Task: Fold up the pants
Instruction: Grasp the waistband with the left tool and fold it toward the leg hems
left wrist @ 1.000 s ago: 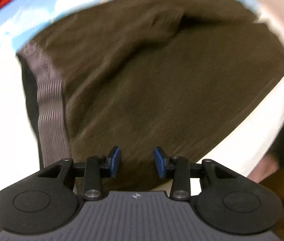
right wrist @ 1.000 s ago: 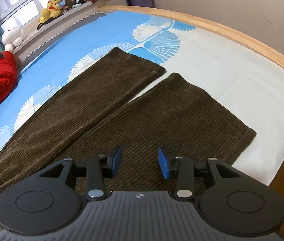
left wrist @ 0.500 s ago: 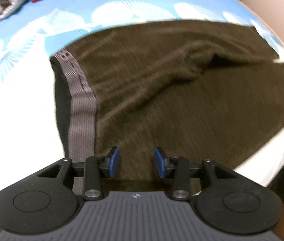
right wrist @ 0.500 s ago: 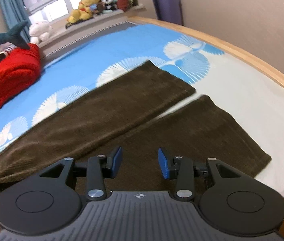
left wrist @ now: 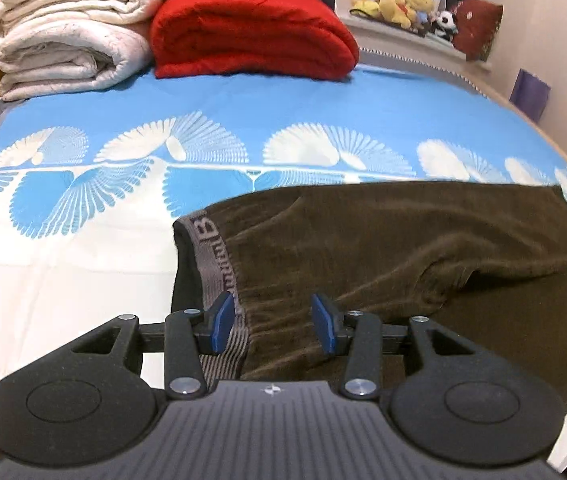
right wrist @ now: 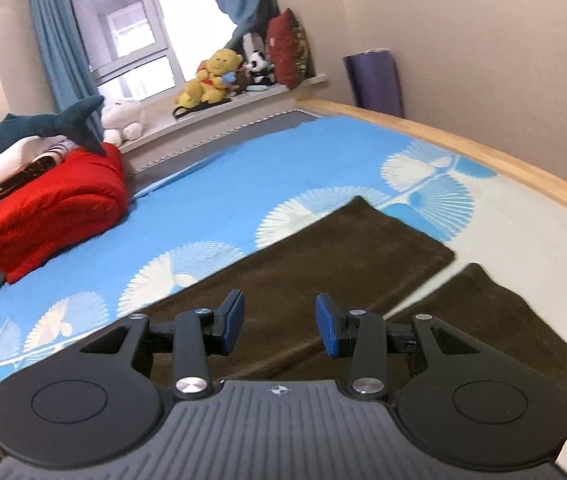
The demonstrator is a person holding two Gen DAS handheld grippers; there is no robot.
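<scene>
Dark brown corduroy pants (left wrist: 383, 248) lie spread flat on the bed, with a grey elastic waistband (left wrist: 217, 264) at the left end. My left gripper (left wrist: 272, 322) is open and empty, above the waistband end. The right wrist view shows the two pant legs (right wrist: 323, 256) lying side by side, with a narrow gap between the cuffs. My right gripper (right wrist: 277, 324) is open and empty, held above the legs.
The bed sheet (left wrist: 223, 120) is blue and white with fan patterns. A red folded blanket (left wrist: 251, 36) and white folded blankets (left wrist: 63, 36) are stacked at the far side. Plush toys (right wrist: 215, 76) sit on the windowsill. A wooden bed edge (right wrist: 503, 160) runs along the right.
Both grippers have tilted up and drawn back from the pants, so more of the bed and room shows. Both stay open and empty.
</scene>
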